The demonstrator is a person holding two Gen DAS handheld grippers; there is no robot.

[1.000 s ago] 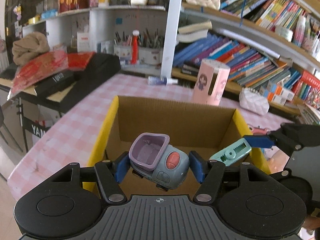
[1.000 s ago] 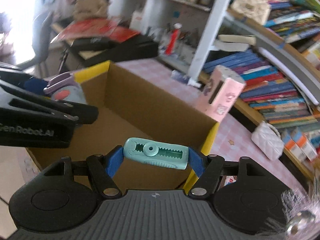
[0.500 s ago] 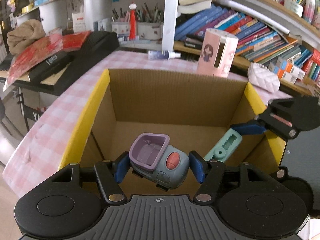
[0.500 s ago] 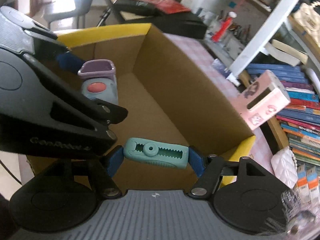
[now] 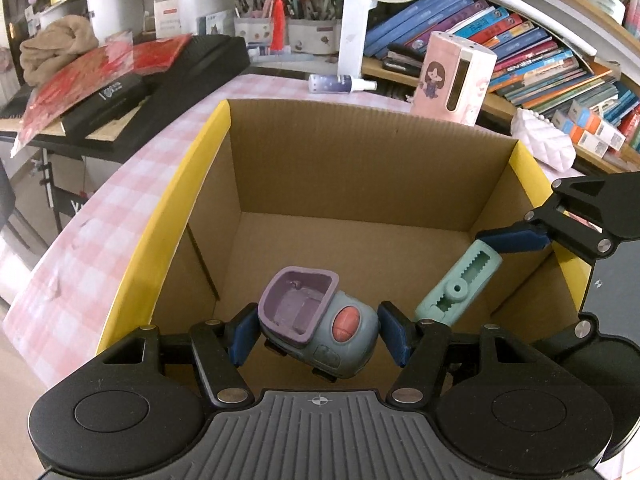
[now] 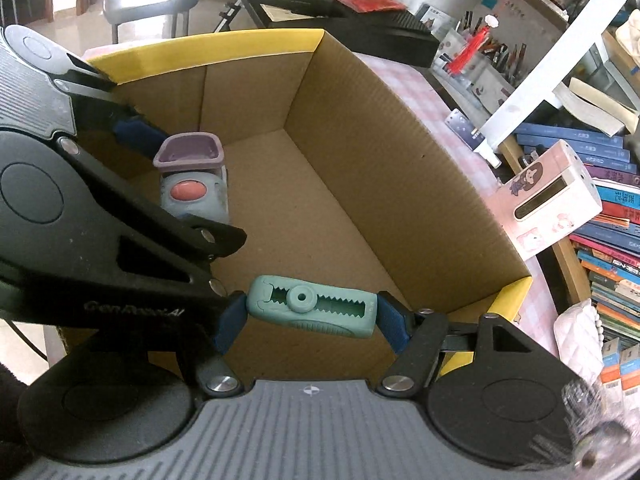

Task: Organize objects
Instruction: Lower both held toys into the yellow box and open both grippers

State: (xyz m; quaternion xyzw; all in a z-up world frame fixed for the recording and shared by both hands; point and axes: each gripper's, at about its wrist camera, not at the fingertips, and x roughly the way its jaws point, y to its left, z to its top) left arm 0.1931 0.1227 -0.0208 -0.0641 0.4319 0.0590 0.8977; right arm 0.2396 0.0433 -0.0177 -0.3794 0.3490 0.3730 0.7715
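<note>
Since both toys are bound for the box (image 5: pixel 372 168) on the worktop (image 5: pixel 132 200), the left tool (image 5: pixel 318 334) grips the car (image 5: pixel 320 326) and the right tool (image 6: pixel 310 318) the teal clamp (image 6: pixel 312 306) above its floor, tilted down for release

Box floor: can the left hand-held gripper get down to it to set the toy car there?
Probably yes. The left hand-held gripper holds the toy car inside the cardboard box, over bare floor. The right hand-held gripper, holding its teal toy, sits off to the side.
</note>
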